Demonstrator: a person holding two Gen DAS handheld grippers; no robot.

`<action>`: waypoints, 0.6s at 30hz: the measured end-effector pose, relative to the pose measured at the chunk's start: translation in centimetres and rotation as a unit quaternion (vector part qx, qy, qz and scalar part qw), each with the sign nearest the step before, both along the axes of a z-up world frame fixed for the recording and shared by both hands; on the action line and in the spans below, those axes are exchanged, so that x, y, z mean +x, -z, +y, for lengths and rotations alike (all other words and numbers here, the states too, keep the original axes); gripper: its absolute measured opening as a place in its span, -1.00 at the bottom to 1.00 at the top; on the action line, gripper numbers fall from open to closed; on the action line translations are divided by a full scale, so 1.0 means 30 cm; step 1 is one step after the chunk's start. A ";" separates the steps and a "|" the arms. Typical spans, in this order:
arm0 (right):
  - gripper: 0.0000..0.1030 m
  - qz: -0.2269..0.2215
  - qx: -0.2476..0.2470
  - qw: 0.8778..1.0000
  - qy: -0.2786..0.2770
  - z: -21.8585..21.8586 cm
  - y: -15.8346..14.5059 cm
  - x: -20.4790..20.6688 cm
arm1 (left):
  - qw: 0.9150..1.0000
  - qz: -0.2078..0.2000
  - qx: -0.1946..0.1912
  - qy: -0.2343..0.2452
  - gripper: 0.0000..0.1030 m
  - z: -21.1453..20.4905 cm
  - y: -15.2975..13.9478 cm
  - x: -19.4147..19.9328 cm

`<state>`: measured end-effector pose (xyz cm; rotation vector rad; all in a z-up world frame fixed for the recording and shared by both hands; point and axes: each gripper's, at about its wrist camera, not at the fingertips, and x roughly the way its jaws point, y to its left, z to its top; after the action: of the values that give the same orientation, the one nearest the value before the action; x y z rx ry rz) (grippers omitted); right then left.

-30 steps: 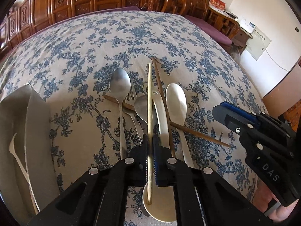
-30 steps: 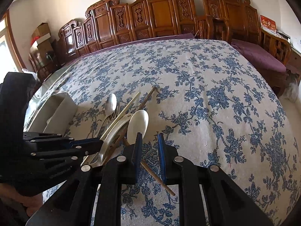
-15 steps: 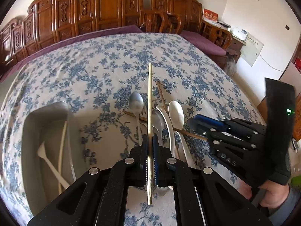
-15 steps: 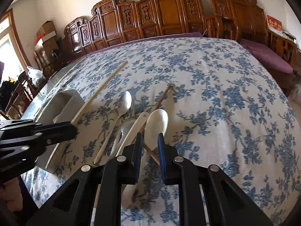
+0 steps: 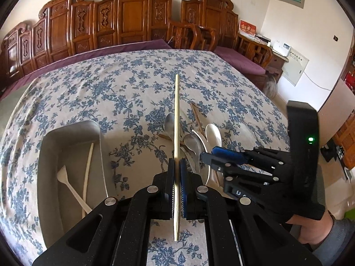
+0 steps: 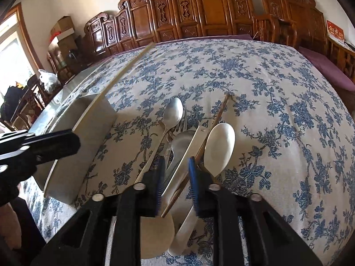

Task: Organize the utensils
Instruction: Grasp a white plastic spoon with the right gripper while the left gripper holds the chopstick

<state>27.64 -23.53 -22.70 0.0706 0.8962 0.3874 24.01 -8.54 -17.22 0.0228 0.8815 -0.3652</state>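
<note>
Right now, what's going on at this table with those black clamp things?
A person is sorting utensils by hand with two grippers. The left gripper is shut on a pale chopstick, lifted above the cloth beside the metal tray, which already holds a few pieces. The right gripper is open, low over the pile of spoons, fork and chopsticks.

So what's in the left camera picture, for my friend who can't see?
The left hand-held gripper pinches a pale chopstick above a blue-flowered tablecloth. A grey tray holding pale utensils sits to the left, and the right hand-held gripper reaches over a pile of spoons.
</note>
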 end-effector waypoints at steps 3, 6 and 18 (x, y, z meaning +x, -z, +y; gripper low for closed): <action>-0.50 0.009 0.007 1.000 -0.001 0.010 0.011 0.005 | 1.000 -0.001 -0.001 0.000 -0.92 0.009 -0.002 -0.003; -0.50 0.011 0.004 1.000 -0.004 0.023 0.017 0.008 | 1.000 -0.004 -0.002 -0.002 -0.92 0.018 -0.006 -0.005; -0.63 0.026 -0.021 0.999 0.005 0.042 0.043 0.014 | 1.000 -0.012 -0.003 -0.005 -0.92 0.034 -0.022 -0.015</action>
<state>28.05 -22.26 -23.99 0.0464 0.9548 0.3596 23.57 -7.53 -16.57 0.0175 0.8576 -0.3564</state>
